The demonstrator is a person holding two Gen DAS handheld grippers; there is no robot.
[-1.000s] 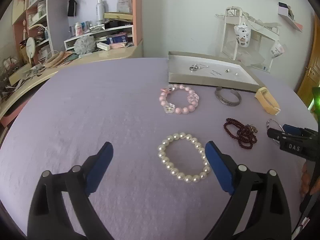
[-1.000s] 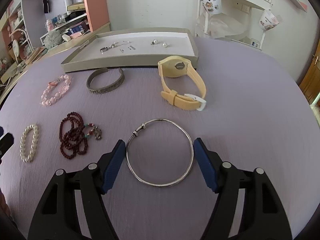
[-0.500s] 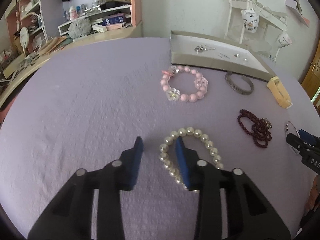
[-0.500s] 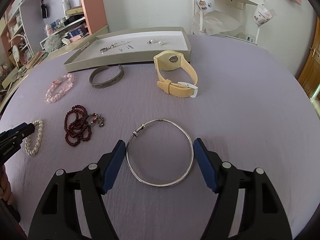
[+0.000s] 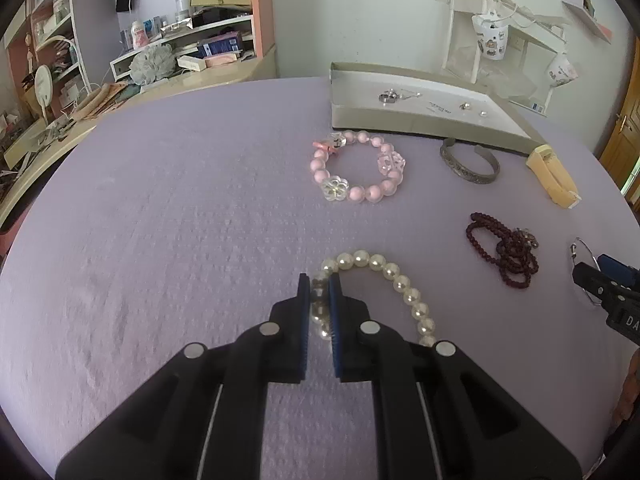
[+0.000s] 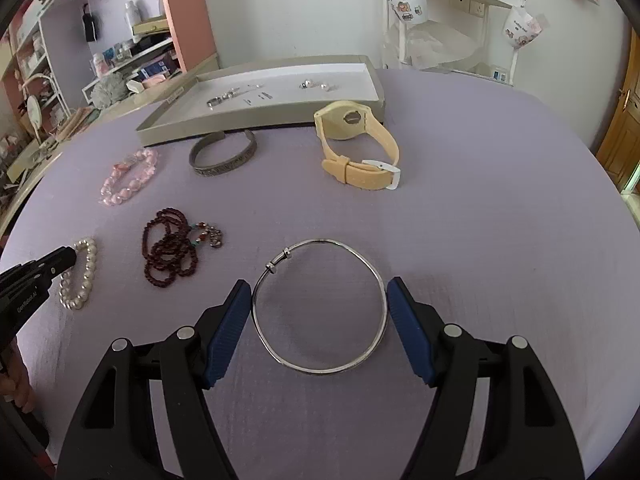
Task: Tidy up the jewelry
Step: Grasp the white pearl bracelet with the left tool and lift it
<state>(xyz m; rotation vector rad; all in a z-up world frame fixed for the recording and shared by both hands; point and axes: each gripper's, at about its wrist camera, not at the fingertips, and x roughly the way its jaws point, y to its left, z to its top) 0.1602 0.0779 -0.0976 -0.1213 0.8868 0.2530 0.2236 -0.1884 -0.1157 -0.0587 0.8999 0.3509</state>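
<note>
Currently the left gripper [image 5: 319,286] has its jaws closed on the left side of the pearl bracelet [image 5: 384,270], several pearls pinched between the blue pads; the rest of the loop trails right and near across the lilac-covered counter [image 5: 180,220]. The right gripper [image 6: 319,304] stands with jaws wide open, one pad on each side of the silver bangle [image 6: 320,306], which lies flat between them, apparently untouched.

Beyond the grippers lie the dark red bead strand [image 6: 170,254], then the pink bead bracelet [image 5: 358,170], the grey metal cuff [image 6: 224,154] and the yellow watch [image 6: 356,148].

Farthest is the shallow tray [image 6: 168,126], holding small silver pieces. It lies far and to the right of the left gripper's jaws. The judged next move is a lift and carry in that direction; the hanging pearl loop may swing or snag on the pink bead bracelet along that path.
</note>
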